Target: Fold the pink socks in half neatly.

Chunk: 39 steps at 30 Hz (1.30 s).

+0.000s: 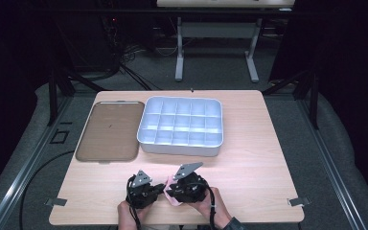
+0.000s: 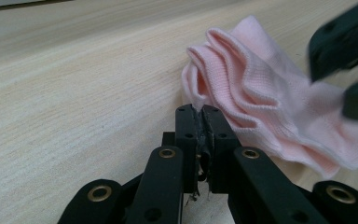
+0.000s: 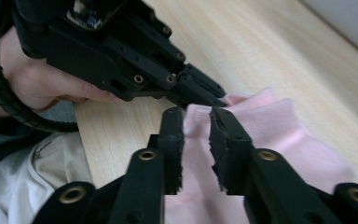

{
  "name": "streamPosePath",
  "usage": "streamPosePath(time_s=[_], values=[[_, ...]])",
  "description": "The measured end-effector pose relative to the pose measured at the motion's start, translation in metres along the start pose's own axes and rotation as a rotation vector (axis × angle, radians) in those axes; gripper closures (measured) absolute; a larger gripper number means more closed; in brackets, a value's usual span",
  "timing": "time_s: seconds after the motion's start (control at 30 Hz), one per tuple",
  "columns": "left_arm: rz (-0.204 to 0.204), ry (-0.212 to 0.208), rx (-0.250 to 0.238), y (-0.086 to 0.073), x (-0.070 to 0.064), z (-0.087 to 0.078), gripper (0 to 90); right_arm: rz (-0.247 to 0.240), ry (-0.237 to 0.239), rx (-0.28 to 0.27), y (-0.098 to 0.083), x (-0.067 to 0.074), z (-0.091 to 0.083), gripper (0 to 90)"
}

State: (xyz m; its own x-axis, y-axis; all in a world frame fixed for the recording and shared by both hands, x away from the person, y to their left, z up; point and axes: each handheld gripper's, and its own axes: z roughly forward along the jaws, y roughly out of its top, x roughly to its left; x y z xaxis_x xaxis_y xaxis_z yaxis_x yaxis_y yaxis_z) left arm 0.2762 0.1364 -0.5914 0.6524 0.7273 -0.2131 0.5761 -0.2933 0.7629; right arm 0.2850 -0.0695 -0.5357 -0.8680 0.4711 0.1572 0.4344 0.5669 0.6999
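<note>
A pink sock lies crumpled on the wooden table near its front edge, between my two grippers. My left gripper is shut, pinching a fold at the edge of the sock; it also shows in the high view and the right gripper view. My right gripper hovers over the sock with its jaws a little apart, and the fabric shows through the gap without being pressed. That gripper faces the left one at close range.
A grey divided tray with empty compartments stands at mid-table. A flat brown tray lies to its left. The person's hand holds the left gripper at the table's front edge. Another table's legs stand beyond.
</note>
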Motion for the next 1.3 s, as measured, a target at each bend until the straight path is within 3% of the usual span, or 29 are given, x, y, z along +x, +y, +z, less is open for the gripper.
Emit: streamPosePath(time_s=[0.13,0.27,0.47,0.73,0.83,0.9,0.97,1.03,1.23,1.3], values=[[-0.002,-0.004,0.002,0.000,0.000,0.000,85.7,0.050,-0.041,-0.054,-0.007,-0.015,-0.025,73.7],[-0.003,-0.001,-0.001,0.000,0.000,0.000,85.7,0.096,-0.098,-0.034,-0.018,-0.030,-0.032,78.0],[-0.003,-0.001,-0.002,0.000,0.000,0.000,85.7,0.090,-0.077,0.052,-0.028,-0.030,-0.007,81.8],[-0.002,-0.001,-0.001,0.000,0.000,0.000,85.7,0.083,-0.084,0.086,-0.032,-0.033,0.004,79.6],[-0.004,0.000,-0.001,0.000,0.000,0.000,85.7,0.076,-0.096,0.084,-0.032,-0.033,0.004,67.7],[-0.004,0.001,-0.001,0.000,0.000,0.000,85.7,0.074,-0.135,0.068,-0.032,-0.030,0.003,54.7],[-0.003,0.002,0.000,0.000,-0.001,0.000,85.7,0.061,-0.179,0.075,-0.032,-0.029,0.002,48.2],[-0.002,0.002,0.000,0.000,-0.001,0.000,85.6,0.071,-0.191,0.088,-0.033,-0.030,0.004,40.3],[-0.005,-0.002,0.000,0.000,0.000,0.000,83.9,0.086,-0.216,0.094,-0.034,-0.031,0.009,33.5],[-0.014,-0.008,0.003,0.001,0.001,-0.002,76.7,0.090,-0.218,0.098,-0.034,-0.031,0.009,33.5]])
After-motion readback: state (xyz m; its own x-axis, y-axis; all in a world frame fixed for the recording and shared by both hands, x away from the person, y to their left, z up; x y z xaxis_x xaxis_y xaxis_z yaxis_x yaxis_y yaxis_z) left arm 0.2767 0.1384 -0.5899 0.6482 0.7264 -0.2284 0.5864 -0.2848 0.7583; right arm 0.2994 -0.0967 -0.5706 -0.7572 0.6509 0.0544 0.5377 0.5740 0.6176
